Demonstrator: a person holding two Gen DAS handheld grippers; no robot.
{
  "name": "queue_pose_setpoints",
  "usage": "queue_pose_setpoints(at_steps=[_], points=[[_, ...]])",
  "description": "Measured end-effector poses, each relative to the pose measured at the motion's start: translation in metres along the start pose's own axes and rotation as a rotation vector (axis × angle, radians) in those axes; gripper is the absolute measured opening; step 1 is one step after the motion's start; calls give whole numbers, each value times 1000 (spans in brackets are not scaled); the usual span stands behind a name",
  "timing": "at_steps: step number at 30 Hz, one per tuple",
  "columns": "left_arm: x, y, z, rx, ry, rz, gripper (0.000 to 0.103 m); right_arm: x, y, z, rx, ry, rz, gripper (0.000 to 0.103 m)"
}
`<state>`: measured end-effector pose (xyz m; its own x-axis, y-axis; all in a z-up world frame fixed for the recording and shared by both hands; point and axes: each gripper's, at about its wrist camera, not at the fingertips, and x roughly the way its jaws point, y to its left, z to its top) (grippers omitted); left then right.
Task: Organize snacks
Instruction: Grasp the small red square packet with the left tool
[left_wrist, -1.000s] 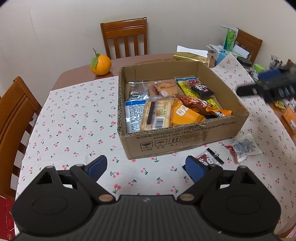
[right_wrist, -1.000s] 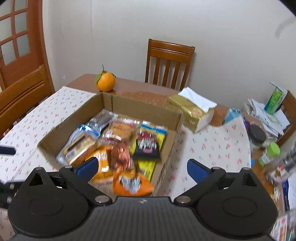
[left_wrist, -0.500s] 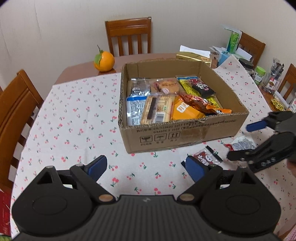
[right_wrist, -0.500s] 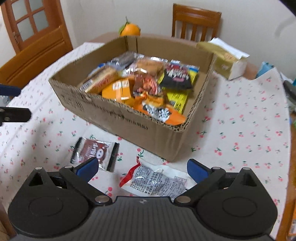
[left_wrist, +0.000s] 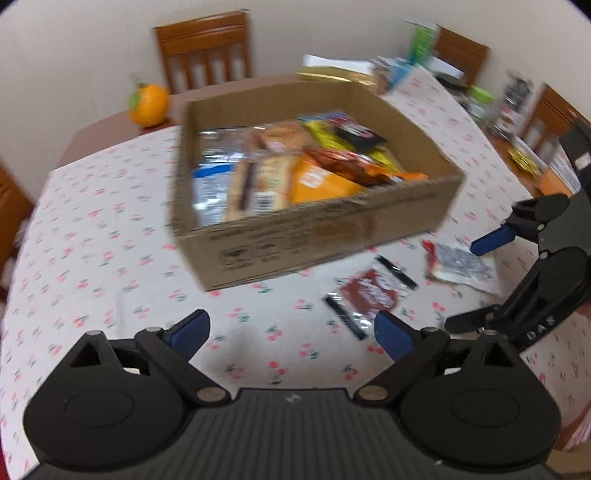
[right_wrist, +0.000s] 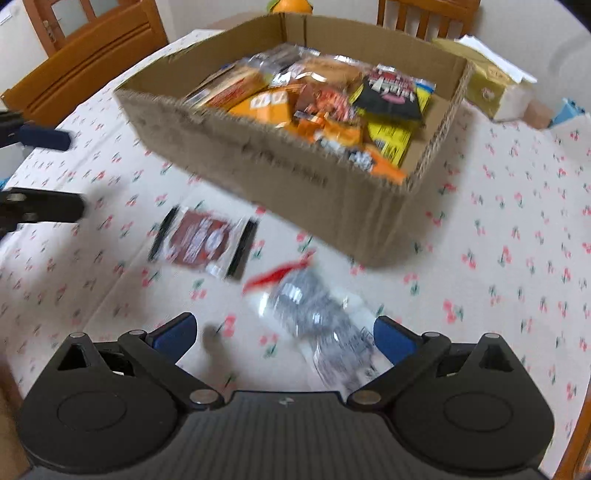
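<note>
A: We log the left gripper (left_wrist: 291, 330), jaws just widened, nothing between them.
B: We note the brown packet (left_wrist: 371, 293) beside the cardboard box (left_wrist: 314, 236), near the right gripper (left_wrist: 476, 282).

One cardboard box (right_wrist: 280, 173), two loose snack packets (right_wrist: 201, 242) (right_wrist: 317, 310), one orange (left_wrist: 148, 104)

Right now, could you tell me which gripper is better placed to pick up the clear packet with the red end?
Right: the right gripper is open with the clear packet already between its fingers; the left gripper sits farther off.

Cherry-print tablecloth (left_wrist: 92, 236) bears a cardboard box (left_wrist: 317, 236), two loose packets and an orange (left_wrist: 149, 105).
</note>
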<state>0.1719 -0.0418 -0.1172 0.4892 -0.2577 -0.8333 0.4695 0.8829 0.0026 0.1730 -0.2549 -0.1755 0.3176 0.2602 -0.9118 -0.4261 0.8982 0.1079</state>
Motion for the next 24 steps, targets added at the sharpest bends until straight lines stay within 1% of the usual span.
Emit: queue_pose_setpoints(at_steps=[3, 6, 9, 11, 15, 18, 20, 22, 23, 24], points=[[16, -14, 3, 73, 4, -57, 96, -6, 6, -12, 27, 19, 6, 103], [35, -29, 5, 152, 15, -106, 95, -10, 11, -25, 47, 12, -26, 103], [51, -38, 9, 207, 19, -132, 95, -12, 17, -32, 60, 5, -49, 103], [61, -42, 12, 229, 41, -148, 94, -14, 19, -35, 70, -2, -61, 103], [67, -47, 11, 275, 89, -188, 94, -14, 17, -36, 99, -22, -67, 103], [61, -51, 8, 309, 111, -257, 95, -15, 14, -37, 119, -34, -65, 103], [61, -55, 7, 340, 101, -246, 95, -15, 14, -38, 121, -34, -69, 103], [65, -56, 9, 364, 83, -207, 93, -16, 14, -39, 123, -36, -72, 103], [67, -56, 11, 359, 80, -209, 90, -16, 14, -40, 125, -38, -73, 103], [69, -55, 14, 352, 80, -227, 87, -17, 14, -40, 126, -38, -76, 103]])
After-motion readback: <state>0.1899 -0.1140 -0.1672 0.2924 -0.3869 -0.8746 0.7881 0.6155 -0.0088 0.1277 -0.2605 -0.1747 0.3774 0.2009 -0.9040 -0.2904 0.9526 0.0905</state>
